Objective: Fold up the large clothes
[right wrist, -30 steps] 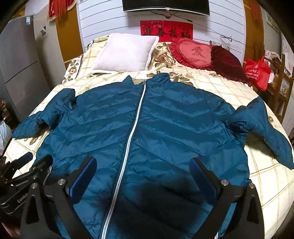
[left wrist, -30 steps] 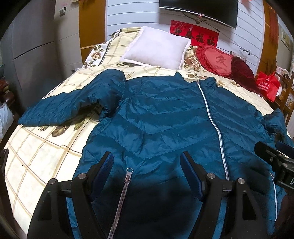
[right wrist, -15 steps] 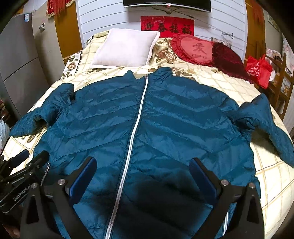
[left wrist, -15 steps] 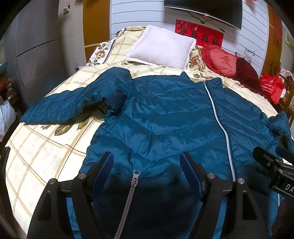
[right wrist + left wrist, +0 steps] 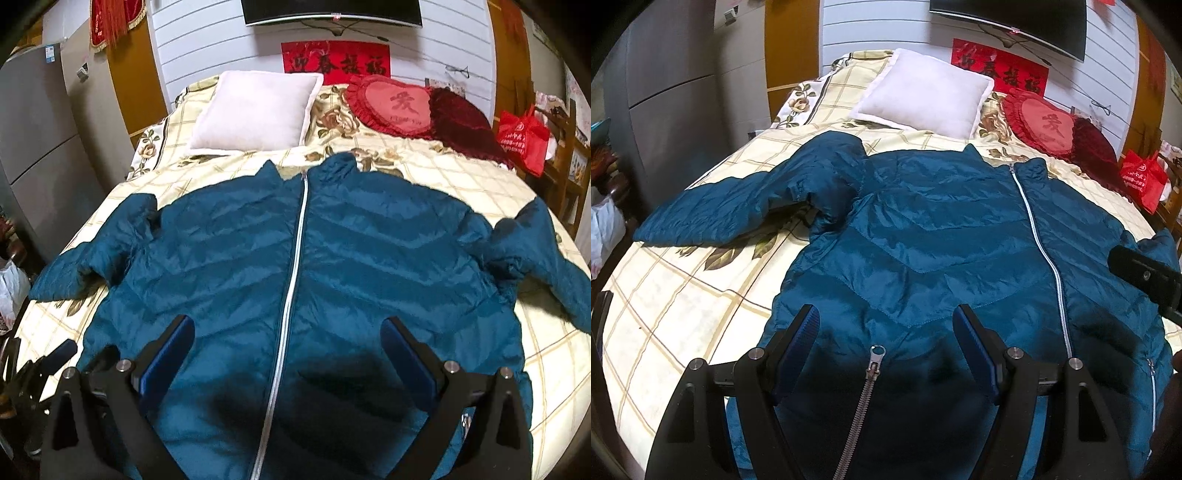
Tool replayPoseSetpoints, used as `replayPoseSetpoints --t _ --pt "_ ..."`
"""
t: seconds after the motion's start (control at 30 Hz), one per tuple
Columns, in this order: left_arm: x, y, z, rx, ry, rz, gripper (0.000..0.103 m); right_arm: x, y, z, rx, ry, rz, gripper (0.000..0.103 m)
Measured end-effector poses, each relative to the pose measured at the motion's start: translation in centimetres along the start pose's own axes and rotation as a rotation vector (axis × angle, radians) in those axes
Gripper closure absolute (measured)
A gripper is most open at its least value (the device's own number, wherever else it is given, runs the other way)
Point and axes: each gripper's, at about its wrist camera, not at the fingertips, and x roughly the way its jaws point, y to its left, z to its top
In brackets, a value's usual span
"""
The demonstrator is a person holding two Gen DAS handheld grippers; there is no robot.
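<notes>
Our left tool and right tool hang spread wide, gripping nothing, over the near hem of the teal jacket, spread zipped across the bed. We should pinch each sleeve near its cuff and fold inward. No containers hold anything here.

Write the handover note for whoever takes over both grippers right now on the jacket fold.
Left gripper: open, empty, above the jacket's hem by a pocket zipper.
Right gripper: open, empty, over the lower front, astride the main zipper.
Blue puffer jacket: flat on the bed, front up, zipped, both sleeves spread out.
Done: laid out. Left: every fold; nothing gripped.
</notes>
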Motion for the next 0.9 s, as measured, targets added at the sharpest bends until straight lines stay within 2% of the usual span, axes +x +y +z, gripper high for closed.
replayPoseSetpoints --t 0.23,0.9 --pt "0.2 0.6 0.3 -0.01 -0.002 0.007 0.035 0.8 1.3 -0.6 -0.056 0.007 -0.023 0.001" --pt "0.9 1.1 0.3 -0.019 0.002 0.024 0.035 2.5 1.0 -1.3 -0.046 0.041 0.0 0.001"
